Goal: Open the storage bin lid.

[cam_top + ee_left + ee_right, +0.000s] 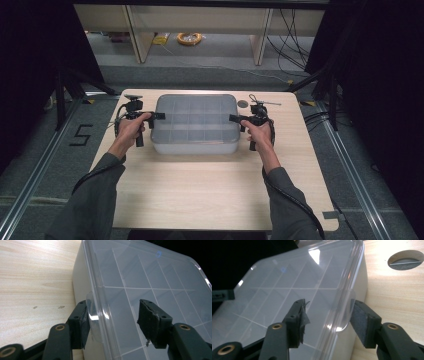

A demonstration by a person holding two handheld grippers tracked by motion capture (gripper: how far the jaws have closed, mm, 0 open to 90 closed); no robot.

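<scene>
The clear compartment box is sitting at the desk's centre. The left tongs at nine o'clock and the right tongs at three o'clock are each straddling a lid tab, released, not yet pinching.

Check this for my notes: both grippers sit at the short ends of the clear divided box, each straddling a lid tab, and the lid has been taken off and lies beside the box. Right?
One thing is wrong: the lid is not off. The left gripper view shows it lying closed over the box, dividers visible through it. The left gripper and right gripper do each straddle a tab at the ends.
</scene>
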